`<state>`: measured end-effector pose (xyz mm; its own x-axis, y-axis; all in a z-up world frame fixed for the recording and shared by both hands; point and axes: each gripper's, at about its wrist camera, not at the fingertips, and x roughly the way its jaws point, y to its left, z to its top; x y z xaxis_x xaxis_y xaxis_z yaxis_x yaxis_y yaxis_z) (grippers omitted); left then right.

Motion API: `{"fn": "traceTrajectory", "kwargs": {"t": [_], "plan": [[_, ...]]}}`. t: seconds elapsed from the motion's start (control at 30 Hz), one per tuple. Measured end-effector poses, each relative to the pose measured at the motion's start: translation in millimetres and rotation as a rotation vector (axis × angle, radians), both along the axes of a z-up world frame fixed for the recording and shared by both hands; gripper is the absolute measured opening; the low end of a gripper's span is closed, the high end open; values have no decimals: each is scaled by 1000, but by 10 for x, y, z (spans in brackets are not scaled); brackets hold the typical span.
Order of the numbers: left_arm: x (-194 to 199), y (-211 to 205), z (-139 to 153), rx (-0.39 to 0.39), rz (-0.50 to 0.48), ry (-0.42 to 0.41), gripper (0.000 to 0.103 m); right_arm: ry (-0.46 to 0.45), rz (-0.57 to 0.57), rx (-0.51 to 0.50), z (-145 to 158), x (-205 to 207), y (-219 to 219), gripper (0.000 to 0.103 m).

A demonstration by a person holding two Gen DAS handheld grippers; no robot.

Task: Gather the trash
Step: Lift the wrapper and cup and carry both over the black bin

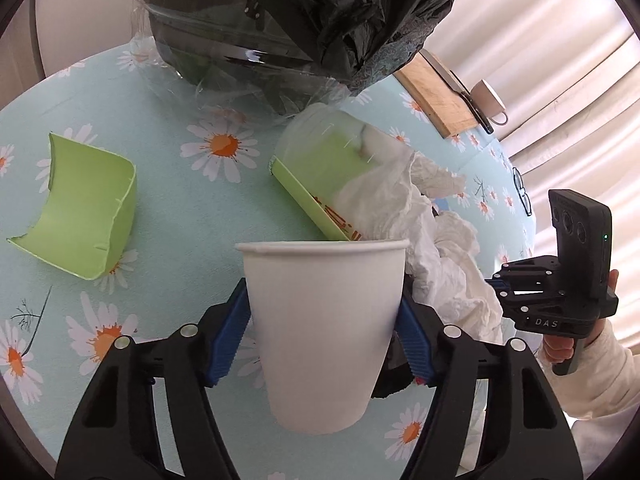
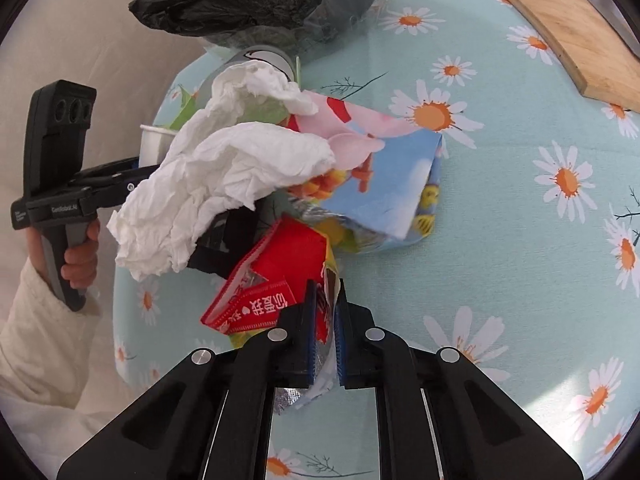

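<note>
Pick-up step: left gripper point(image 1: 324, 322) clamped on white paper cup point(image 1: 324, 312), right gripper point(image 2: 325, 312) pinched shut on red wrapper point(image 2: 280, 280), both just over the tablecloth point(image 2: 500, 208). Next, probably: lift, carry to black bag point(image 1: 320, 12).

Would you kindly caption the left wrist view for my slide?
Left gripper jaws clamp a white paper cup over the daisy tablecloth, facing a black trash bag.

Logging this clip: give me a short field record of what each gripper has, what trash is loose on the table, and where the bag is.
left gripper: closed on white paper cup, upright
right gripper: shut on red snack wrapper
loose trash: green carton piece, crumpled tissue, blue printed pack
black trash bag: far side of table, beyond the trash
other: wooden board at table edge
surface: daisy tablecloth
</note>
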<state>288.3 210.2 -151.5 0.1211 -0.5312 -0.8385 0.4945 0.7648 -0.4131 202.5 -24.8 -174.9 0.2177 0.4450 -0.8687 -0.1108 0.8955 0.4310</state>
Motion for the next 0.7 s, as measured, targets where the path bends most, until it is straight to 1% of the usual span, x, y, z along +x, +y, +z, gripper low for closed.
{"fn": "traceTrajectory", "kwargs": {"t": [0.07,0.23,0.37,0.47,0.6,0.7], "plan": [[-16,-11,27,36,-13,-12,68,-14,10,13,47,-29,1,4],[-43,43,92,90,-9,-35,68,-47,38,-19,180,-112,-1,3],[-75,141,151,96,-10,-45,68,-78,43,-30,348,-149,-38,3],[-93,187,139,126,-4,-50,68,-104,46,-63,484,-152,-97,3],[-132,275,168,127,-1,-48,68,-147,41,-114,703,-140,-225,3],[-175,325,207,159,10,-61,68,-187,28,-139,875,-122,-321,3]]}}
